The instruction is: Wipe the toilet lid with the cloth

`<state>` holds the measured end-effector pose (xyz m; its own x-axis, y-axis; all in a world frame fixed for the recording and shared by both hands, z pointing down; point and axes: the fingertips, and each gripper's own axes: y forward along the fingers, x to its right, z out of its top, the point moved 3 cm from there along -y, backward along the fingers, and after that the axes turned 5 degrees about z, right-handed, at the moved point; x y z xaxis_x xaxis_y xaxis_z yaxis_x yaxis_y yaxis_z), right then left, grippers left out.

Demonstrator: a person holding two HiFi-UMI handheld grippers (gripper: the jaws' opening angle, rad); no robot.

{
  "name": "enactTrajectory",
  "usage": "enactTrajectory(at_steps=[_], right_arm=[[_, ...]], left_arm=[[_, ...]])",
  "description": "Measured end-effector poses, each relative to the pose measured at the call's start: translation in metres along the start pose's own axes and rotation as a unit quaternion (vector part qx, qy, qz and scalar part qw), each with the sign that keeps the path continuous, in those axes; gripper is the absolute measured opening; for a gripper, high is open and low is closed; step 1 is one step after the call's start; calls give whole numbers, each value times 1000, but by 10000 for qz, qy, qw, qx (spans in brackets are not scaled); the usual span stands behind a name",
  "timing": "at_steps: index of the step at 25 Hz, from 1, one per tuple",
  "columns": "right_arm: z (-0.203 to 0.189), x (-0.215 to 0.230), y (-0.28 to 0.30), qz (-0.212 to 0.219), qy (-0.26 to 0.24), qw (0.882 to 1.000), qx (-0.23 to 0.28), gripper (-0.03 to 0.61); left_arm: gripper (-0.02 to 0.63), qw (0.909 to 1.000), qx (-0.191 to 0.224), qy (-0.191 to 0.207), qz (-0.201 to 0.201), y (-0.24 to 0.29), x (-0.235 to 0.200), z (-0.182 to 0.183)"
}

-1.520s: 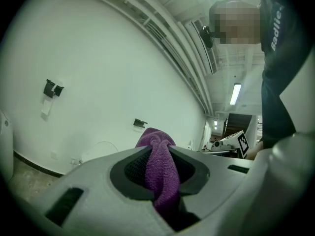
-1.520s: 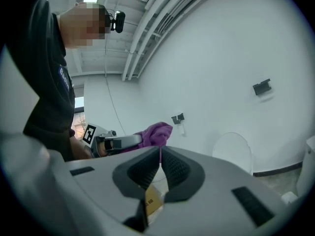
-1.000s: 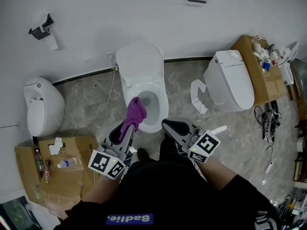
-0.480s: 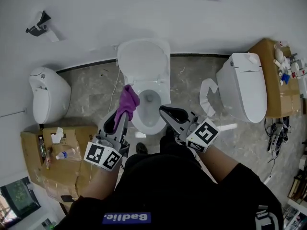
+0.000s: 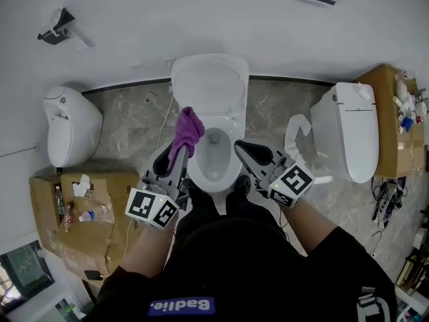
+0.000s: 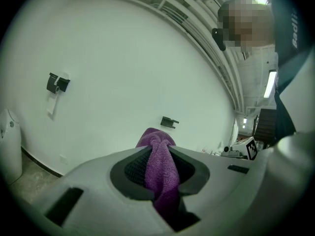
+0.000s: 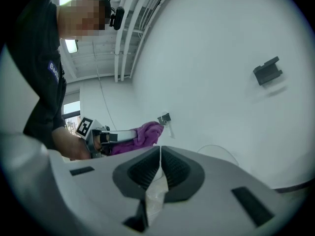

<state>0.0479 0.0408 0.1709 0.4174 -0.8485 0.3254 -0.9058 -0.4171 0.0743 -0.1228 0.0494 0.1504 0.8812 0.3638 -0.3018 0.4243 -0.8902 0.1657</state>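
Note:
A white toilet stands against the wall in the head view, its lid (image 5: 209, 79) raised and the seat rim (image 5: 231, 170) and bowl open below. My left gripper (image 5: 179, 144) is shut on a purple cloth (image 5: 187, 129), which hangs over the bowl's left rim. In the left gripper view the cloth (image 6: 160, 167) fills the gap between the jaws and bunches above their tips. My right gripper (image 5: 243, 150) is shut with nothing in it, at the bowl's right rim. The right gripper view shows its jaws meeting (image 7: 160, 154), with the cloth (image 7: 141, 133) beyond.
A second toilet (image 5: 347, 131) with closed lid stands to the right, a loose seat ring (image 5: 293, 134) beside it. Another white fixture (image 5: 68, 126) is on the left. Cardboard boxes (image 5: 50, 206) (image 5: 389, 119) hold bottles and clutter. Cables (image 5: 385, 203) lie at the right.
The person has come closer to the toilet. My left gripper has carried the cloth forward along the bowl's left rim. The right gripper stayed shut and moved up beside the bowl.

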Motion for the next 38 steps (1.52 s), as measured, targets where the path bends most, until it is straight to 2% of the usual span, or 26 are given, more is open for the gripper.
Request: enactTrajectory(at_steps=[6, 10, 13, 19, 28, 32, 38], right_arm=[[-2, 8, 28, -593, -279, 9977, -198, 32], [-8, 30, 37, -1126, -343, 9927, -275, 32], [-15, 50, 41, -1303, -380, 9901, -354, 32], [-46, 126, 48, -1344, -423, 9885, -550, 34], [-104, 261, 72, -1367, -614, 9831, -1051, 34], [-125, 296, 81, -1345, -804, 9779, -1384, 35], [-149, 327, 88, -1387, -1042, 9698, -1717, 37]], left_arm=[[75, 9998, -59, 80, -152, 9, -54, -8], [75, 9994, -111, 150, -286, 19, -88, -19], [75, 9996, -124, 166, -208, 34, -110, -31], [75, 9992, -90, 339, 185, 77, -133, -56], [75, 9945, -123, 304, 994, 150, -173, -102], [75, 9927, -142, 314, 1155, 174, -184, -116], [75, 9905, -223, 372, 1306, 193, -197, -131]])
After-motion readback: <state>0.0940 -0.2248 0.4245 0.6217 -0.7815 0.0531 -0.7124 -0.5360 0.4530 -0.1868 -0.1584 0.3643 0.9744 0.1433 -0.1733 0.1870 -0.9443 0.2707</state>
